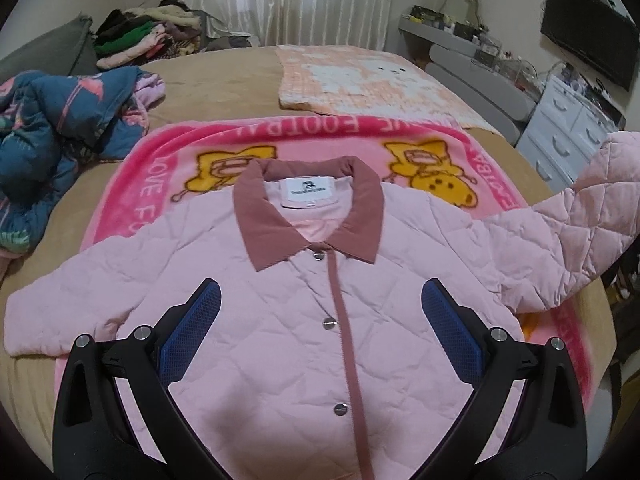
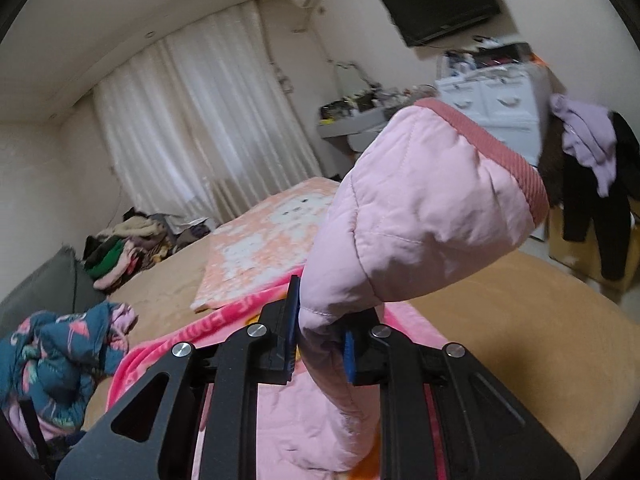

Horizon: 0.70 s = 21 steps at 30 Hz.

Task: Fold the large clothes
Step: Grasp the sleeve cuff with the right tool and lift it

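Left wrist view: the pink quilted jacket (image 1: pixel 304 320) lies buttoned, front up, on the pink blanket (image 1: pixel 168 152) mid-bed; the left gripper (image 1: pixel 320 320) hovers, jaws apart.

Right wrist view: the right gripper (image 2: pixel 320 336) clamps the lifted sleeve (image 2: pixel 416 216). Folding has barely begun.

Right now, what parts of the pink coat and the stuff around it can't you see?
- Quilted pink coat: the hem is cut off by the bottom edge of the left wrist view, behind the open left tool.
- White neck label: print too small to read.
- Lifted sleeve: hides the bed behind it in the right wrist view, where the right tool pinches it.
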### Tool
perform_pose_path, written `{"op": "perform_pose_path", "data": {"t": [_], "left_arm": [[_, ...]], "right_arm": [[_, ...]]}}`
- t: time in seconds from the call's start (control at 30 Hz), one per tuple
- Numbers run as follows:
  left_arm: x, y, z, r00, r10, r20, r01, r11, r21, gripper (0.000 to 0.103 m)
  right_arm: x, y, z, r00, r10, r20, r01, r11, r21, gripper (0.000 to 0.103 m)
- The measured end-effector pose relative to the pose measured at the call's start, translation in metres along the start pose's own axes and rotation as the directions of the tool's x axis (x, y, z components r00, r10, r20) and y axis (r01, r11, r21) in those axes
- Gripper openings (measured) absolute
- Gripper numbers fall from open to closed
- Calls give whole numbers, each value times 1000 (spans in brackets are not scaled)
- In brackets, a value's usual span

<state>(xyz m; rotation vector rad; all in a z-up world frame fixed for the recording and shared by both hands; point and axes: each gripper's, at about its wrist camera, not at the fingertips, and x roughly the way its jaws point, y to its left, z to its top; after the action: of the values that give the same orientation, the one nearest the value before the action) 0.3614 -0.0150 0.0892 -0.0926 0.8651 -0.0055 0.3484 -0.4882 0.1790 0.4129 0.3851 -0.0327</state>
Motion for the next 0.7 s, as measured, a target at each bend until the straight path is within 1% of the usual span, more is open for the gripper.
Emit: {"op": "perform_pose_path", "data": {"t": [0.1, 0.17, 0.27, 0.4, 0.6, 0.67, 0.7], "left_arm": [[-3, 16, 1, 1000, -11, 9, 11, 999, -31, 94], [-4, 26, 1, 999, -37, 5, 37, 998, -54, 94], [-8, 40, 4, 1000, -18, 24, 19, 998, -64, 94], [-14, 59, 5, 999, -14, 40, 17, 995, -97, 94], [-21, 90, 5, 998, 25, 59, -15, 988, -152, 94], [-20, 100, 5, 999, 15, 52, -6, 984, -178, 94], [-20, 105, 4, 999, -6, 47, 16, 980, -199, 94]], "right_arm": [[1, 27, 1, 1000, 28, -4, -29, 998, -50, 17], [1, 43, -1, 999, 49, -5, -49, 996, -76, 17], [2, 65, -7, 997, 75, -5, -75, 991, -108, 17], [5, 90, -14, 996, 90, -12, -91, 984, -155, 17], [8, 125, -30, 988, 145, -43, -151, 968, -198, 17], [9, 136, -36, 984, 170, -55, -178, 961, -211, 17], [10, 141, -39, 982, 178, -60, -187, 958, -216, 17]]}}
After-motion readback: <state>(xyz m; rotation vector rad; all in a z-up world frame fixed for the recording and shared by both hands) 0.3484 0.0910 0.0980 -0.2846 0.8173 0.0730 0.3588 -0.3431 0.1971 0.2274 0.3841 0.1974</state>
